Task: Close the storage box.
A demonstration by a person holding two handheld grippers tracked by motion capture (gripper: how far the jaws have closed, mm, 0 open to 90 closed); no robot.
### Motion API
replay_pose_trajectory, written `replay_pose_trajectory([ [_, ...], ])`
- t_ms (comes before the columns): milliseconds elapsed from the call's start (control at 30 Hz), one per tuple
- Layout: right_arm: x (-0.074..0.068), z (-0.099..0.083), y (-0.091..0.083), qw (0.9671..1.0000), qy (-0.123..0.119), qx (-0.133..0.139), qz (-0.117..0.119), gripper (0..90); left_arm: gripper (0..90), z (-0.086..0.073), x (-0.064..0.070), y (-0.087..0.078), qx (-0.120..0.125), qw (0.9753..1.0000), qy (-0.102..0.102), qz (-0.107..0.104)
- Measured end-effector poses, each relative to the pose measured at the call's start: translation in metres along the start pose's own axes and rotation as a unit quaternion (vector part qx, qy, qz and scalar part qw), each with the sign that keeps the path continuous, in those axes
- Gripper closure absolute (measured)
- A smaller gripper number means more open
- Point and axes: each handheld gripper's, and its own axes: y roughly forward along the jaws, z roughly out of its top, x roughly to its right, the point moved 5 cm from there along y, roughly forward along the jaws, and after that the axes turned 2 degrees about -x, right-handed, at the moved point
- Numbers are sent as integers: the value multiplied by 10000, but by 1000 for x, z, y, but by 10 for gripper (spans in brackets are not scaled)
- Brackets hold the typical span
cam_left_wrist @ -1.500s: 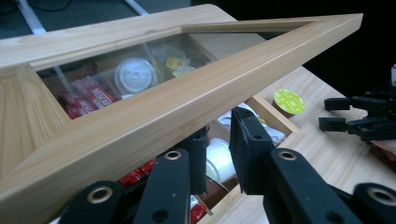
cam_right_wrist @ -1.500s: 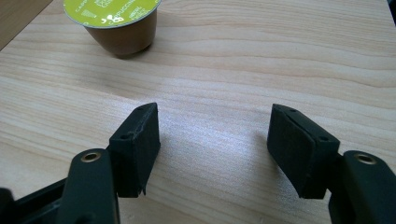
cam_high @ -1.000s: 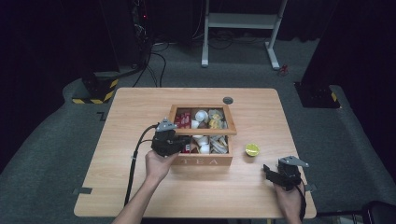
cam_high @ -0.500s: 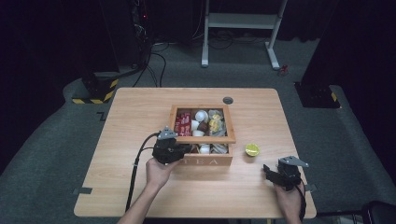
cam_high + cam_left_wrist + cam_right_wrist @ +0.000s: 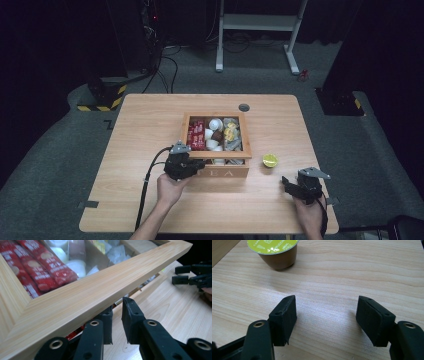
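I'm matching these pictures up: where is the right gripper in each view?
High view: right gripper at bottom right, over the table, just behind the capsule.
Left gripper view: top right, farther off, jaws pointing left.
Right gripper view: its own open jaws rise from the bottom.
Shared landmark: the light wooden table.

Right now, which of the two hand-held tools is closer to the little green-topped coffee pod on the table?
The right tool. It sits open just short of the coffee pod, which stands ahead of its jaws. The left tool is at the wooden box, which lies between it and the pod.
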Motion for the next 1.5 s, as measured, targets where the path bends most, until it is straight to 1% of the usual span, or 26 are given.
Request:
replay_pose_trajectory([
  [233,0,0,0,10000,2,-1,-1,327,776,-6,0,4,-32,10000,-79,-44],
  [333,0,0,0,10000,1,-1,0,328,775,-7,0,4,22,9999,-132,-69],
  [400,0,0,0,10000,1,-1,0,328,775,-8,0,3,10,9999,-77,-75],
  [433,0,0,0,10000,1,-1,0,328,775,-9,1,4,-3,9999,-104,-85],
  [533,0,0,0,10000,1,0,0,328,778,-13,2,5,-61,9999,-49,-102],
  [567,0,0,0,10000,2,0,0,328,778,-14,2,6,-64,9999,-74,-117],
  [667,0,0,0,10000,1,1,1,327,778,-17,3,7,-86,9999,-64,-125],
  [700,0,0,0,10000,3,-1,1,328,778,-18,4,7,-99,9999,-67,-124],
  [733,0,0,0,10000,1,0,1,328,778,-18,4,7,-105,9999,-12,-99],
  [767,0,0,0,10000,2,-1,1,327,779,-19,4,7,-108,9999,-1,-85],
  [867,0,0,0,10000,1,0,0,327,780,-20,5,8,-101,9999,-20,-88],
  [933,0,0,0,10000,3,-1,1,327,785,-23,7,10,-154,9998,48,-89],
  [967,0,0,0,10000,2,-1,1,327,786,-24,7,10,-200,9997,141,-59],
  [1100,0,0,0,10000,1,0,3,326,785,-24,9,11,-174,9997,152,-23],
  [1167,0,0,0,10000,0,0,3,326,780,-24,9,10,-169,9997,164,9],
  [1233,0,0,0,10000,-1,-1,3,326,767,-25,9,9,-158,9998,107,28],
  [1333,0,0,0,10000,1,0,4,326,761,-26,8,4,-137,9998,157,65],
  [1367,0,0,0,10000,1,0,3,326,758,-26,7,2,-120,9999,102,59],
  [1433,0,0,0,10000,0,1,3,326,743,-27,5,0,-116,9999,72,54],
  [1500,0,0,0,10000,0,-1,4,326,716,-26,5,-4,-67,10000,15,-1],
])
